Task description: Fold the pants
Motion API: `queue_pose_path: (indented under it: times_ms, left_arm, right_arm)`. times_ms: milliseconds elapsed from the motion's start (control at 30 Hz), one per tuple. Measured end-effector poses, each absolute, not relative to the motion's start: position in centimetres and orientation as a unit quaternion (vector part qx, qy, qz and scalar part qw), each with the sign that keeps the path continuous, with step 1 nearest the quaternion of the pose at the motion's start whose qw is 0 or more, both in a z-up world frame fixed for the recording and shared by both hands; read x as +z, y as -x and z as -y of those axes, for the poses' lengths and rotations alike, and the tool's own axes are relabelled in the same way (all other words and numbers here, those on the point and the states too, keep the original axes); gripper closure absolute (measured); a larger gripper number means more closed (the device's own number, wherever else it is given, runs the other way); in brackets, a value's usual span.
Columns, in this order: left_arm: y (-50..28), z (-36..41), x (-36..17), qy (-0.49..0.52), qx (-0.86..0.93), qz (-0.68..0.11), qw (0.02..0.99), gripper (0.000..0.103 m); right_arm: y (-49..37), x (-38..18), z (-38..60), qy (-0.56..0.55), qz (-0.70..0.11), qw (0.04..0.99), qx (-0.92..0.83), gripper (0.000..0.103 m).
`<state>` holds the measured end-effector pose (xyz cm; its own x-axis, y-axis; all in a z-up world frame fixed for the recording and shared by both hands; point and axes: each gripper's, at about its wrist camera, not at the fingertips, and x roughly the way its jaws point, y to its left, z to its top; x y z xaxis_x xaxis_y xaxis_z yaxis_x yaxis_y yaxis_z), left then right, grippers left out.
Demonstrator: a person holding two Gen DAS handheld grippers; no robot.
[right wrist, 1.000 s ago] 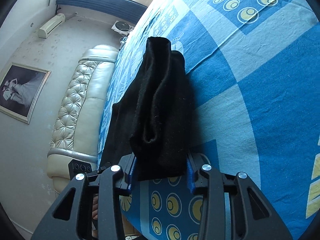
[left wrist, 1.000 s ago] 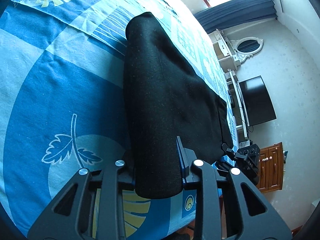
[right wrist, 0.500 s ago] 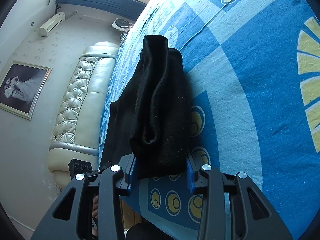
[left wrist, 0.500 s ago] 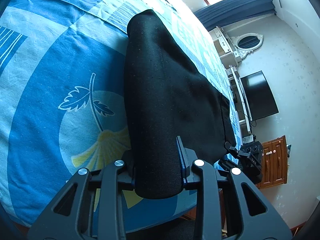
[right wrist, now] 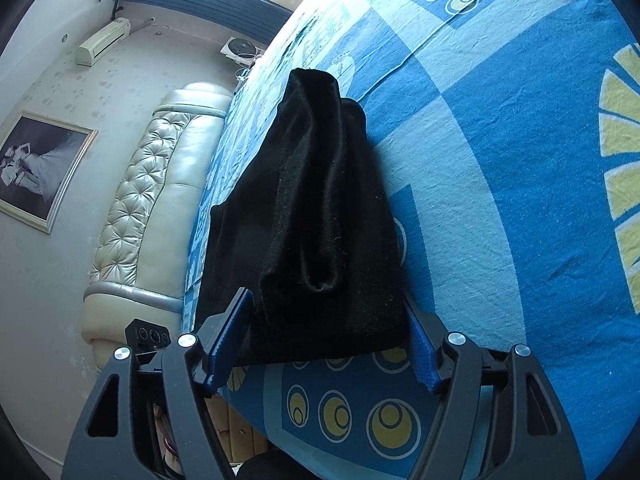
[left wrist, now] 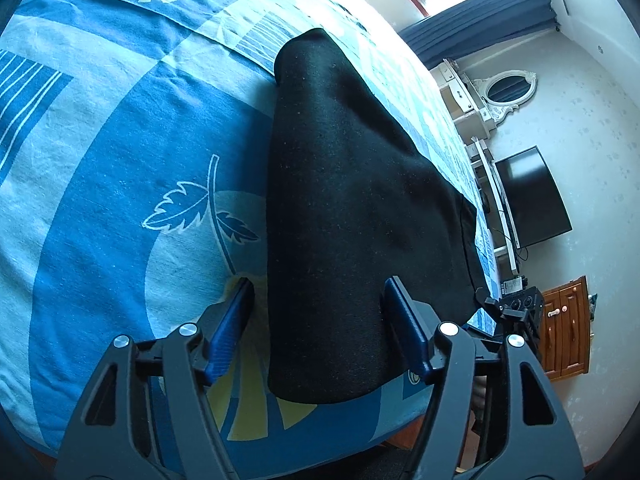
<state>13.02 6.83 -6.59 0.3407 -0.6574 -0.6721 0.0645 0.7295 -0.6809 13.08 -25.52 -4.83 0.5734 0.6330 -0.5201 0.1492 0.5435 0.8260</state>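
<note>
Black pants (left wrist: 344,208) lie folded in a long strip on the blue patterned bedsheet (left wrist: 120,152). In the left wrist view my left gripper (left wrist: 320,324) is open, its blue-padded jaws standing apart on either side of the pants' near end. In the right wrist view the pants (right wrist: 308,216) show their other end, with layered folds. My right gripper (right wrist: 328,328) is open too, its jaws spread wide around that end, the cloth resting on the sheet (right wrist: 500,184) between them.
The bed's near edge runs just below both grippers. A padded cream headboard (right wrist: 152,208) lies at the left of the right view. A television (left wrist: 532,196), white dresser with mirror (left wrist: 496,96) and wooden cabinet (left wrist: 568,332) stand beyond the bed.
Both grippers were shut on the ends of the pants and have opened. The pants now lie on the sheet, released.
</note>
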Motion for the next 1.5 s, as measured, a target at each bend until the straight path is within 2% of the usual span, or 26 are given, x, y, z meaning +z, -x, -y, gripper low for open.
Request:
queue_pose_path:
  times_ms: [67,100,167,200,333,567,1267,1367,1400,1500]
  left_arm:
    - [-13.1,-7.0,-6.9,0.293,-0.236,-0.523,0.765,0.036]
    - [-13.1,-6.9,-6.8,0.293,-0.236,-0.522,0.765,0.036]
    - [-13.1,-6.5,-6.9,0.284,-0.24,-0.523,0.767,0.047]
    - [-13.2,-6.3,-6.9,0.285,-0.248,-0.527,0.761,0.061]
    - [-12.8,-5.8,-6.3,0.274,-0.24,-0.522,0.772,0.071]
    - [-11.6,-5.1,-5.0,0.24,-0.231,-0.523,0.785,0.074]
    - [-9.3,-5.9,-5.4,0.231,-0.243,-0.528,0.78,0.073]
    - [-9.3,-5.9,-5.3,0.224,-0.244,-0.526,0.783,0.067]
    - [-9.2,-5.9,-5.3,0.221,-0.242,-0.524,0.786,0.06]
    - [-8.9,-5.9,-5.4,0.22,-0.242,-0.521,0.788,0.023]
  right_arm:
    - [-13.5,-5.2,25.6,-0.454,-0.435,0.762,0.154,0.034]
    - [-13.6,-5.2,25.6,-0.452,-0.437,0.763,0.149,0.038]
    - [-13.7,-5.4,25.6,-0.449,-0.441,0.764,0.141,0.046]
    - [-13.7,-5.5,25.6,-0.45,-0.441,0.764,0.14,0.049]
    - [-12.9,-5.5,25.9,-0.467,-0.433,0.757,0.144,0.058]
    - [-11.9,-5.0,25.7,-0.468,-0.431,0.758,0.147,0.062]
    - [-9.0,-5.8,25.3,-0.49,-0.429,0.742,0.16,0.062]
    - [-8.9,-5.9,25.4,-0.493,-0.427,0.741,0.161,0.062]
    - [-8.9,-5.9,25.4,-0.494,-0.426,0.74,0.161,0.061]
    - [-9.0,-5.9,25.4,-0.505,-0.415,0.738,0.166,0.05]
